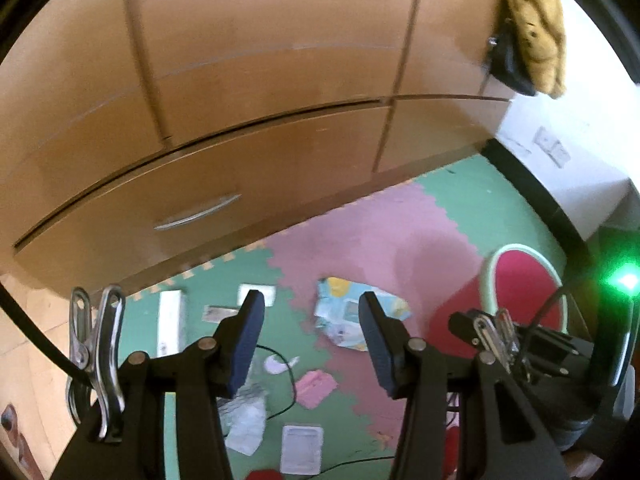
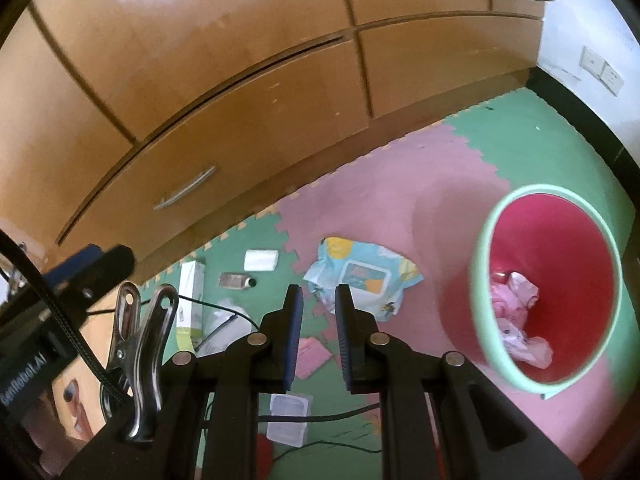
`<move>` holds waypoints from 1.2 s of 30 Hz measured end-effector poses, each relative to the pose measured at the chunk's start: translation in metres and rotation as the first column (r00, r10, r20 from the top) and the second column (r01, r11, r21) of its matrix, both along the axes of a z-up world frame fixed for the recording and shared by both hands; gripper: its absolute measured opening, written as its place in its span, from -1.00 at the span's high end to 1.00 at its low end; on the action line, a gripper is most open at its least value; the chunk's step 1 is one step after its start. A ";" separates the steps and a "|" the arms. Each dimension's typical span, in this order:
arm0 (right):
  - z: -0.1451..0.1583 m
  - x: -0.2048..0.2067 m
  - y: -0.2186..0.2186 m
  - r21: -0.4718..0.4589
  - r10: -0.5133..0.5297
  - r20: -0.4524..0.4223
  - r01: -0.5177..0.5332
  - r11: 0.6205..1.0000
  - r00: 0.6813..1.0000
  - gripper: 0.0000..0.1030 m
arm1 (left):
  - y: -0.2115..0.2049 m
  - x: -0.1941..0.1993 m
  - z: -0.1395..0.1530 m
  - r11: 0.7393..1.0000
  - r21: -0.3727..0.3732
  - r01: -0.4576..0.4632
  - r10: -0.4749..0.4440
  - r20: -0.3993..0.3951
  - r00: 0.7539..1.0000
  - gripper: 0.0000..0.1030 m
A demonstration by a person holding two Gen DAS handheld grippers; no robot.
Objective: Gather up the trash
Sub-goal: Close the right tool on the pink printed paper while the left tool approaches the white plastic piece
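Trash lies scattered on a green and pink foam mat. A blue wet-wipes packet (image 2: 360,280) (image 1: 348,312) lies left of a red bin with a pale green rim (image 2: 480,280) (image 1: 490,276). Crumpled pink paper (image 2: 516,312) sits inside the bin. A pink sheet (image 2: 312,356) (image 1: 316,388), a white flat packet (image 2: 288,416) (image 1: 302,450), crumpled clear plastic (image 2: 224,324) (image 1: 244,416), a tall white box (image 2: 190,296) (image 1: 170,320) and a small bottle (image 2: 236,280) lie nearer. My left gripper (image 1: 310,298) hangs open and empty above them. My right gripper (image 2: 318,290) is narrowly open, holding nothing.
A wooden wardrobe with a drawer handle (image 2: 186,192) (image 1: 196,212) stands along the mat's far edge. A white wall with sockets (image 2: 602,70) and a black skirting lies behind the bin. Black cables (image 2: 320,416) cross the mat. Yellow cloth (image 1: 536,28) hangs at the top right.
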State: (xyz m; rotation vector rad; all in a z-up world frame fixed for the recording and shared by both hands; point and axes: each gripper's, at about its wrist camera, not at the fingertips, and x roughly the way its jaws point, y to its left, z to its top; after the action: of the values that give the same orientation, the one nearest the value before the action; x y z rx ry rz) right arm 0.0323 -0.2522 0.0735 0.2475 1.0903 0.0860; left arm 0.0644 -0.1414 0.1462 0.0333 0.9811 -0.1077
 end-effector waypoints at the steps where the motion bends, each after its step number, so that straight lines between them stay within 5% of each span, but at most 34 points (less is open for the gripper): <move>1: -0.002 0.001 0.004 -0.004 0.008 -0.005 -0.008 1.000 1.000 0.66 | 0.008 0.001 -0.004 1.000 0.004 -0.014 0.014 -0.007 1.000 0.01; 18: -0.064 0.015 0.051 -0.020 0.086 -0.134 -0.089 0.996 0.987 0.64 | 0.111 0.024 -0.096 0.969 0.148 -0.196 0.218 -0.151 0.964 0.01; 36: -0.175 0.006 0.079 -0.024 0.108 -0.311 -0.121 0.992 0.944 0.35 | 0.123 0.046 -0.182 0.975 0.032 -0.220 0.217 -0.341 0.915 0.01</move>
State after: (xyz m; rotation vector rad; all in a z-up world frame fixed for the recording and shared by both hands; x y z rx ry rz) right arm 0.0378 -0.1732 -0.1017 0.1609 1.4181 0.1308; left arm 0.1108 -0.0186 -0.0359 -0.1052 1.3275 0.0936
